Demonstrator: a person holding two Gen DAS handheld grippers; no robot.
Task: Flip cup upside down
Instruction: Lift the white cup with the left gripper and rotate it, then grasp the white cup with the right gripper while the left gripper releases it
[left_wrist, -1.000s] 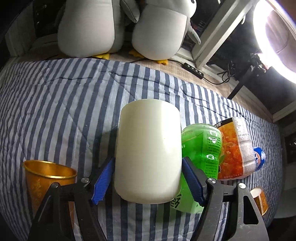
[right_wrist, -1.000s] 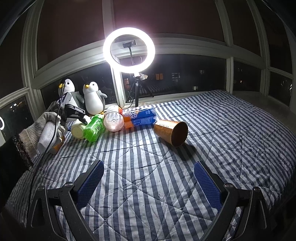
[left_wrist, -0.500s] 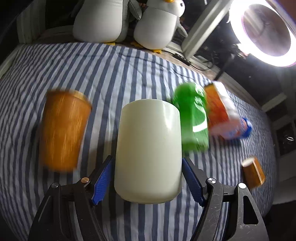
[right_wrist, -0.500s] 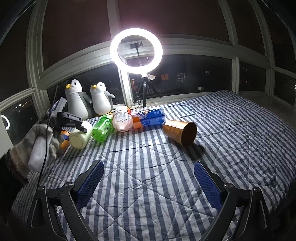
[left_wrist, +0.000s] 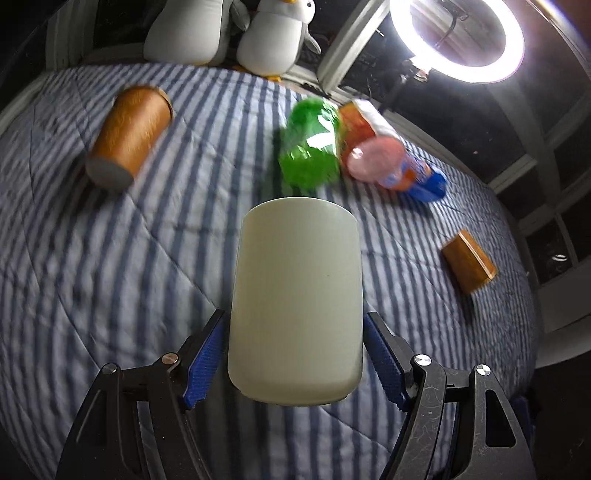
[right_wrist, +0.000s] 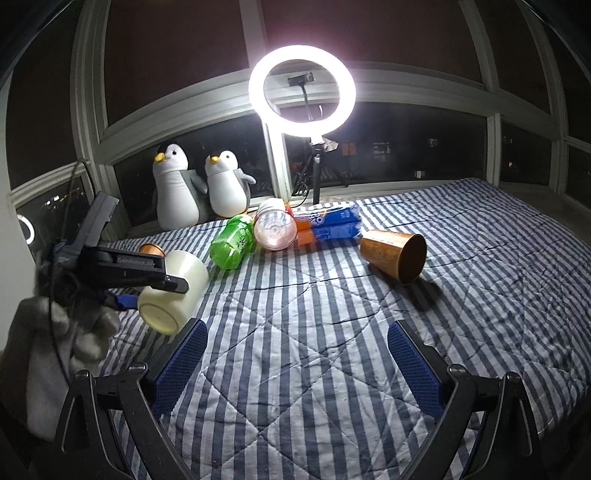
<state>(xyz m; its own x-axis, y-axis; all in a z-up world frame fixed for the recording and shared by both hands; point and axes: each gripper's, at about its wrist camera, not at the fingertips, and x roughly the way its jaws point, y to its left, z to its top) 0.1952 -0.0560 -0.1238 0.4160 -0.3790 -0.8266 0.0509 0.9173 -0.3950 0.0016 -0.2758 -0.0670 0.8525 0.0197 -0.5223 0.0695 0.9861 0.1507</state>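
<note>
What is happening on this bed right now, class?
A person holds a gripper in each hand over a striped bed. The left gripper is clamped on a white cup, lifted off the cover and tipped on its side, with its base toward the right wrist camera. The right gripper is open and holds nothing. Two copper cups, a green bottle and snack packs lie nearby. The flip is not finished.
</note>
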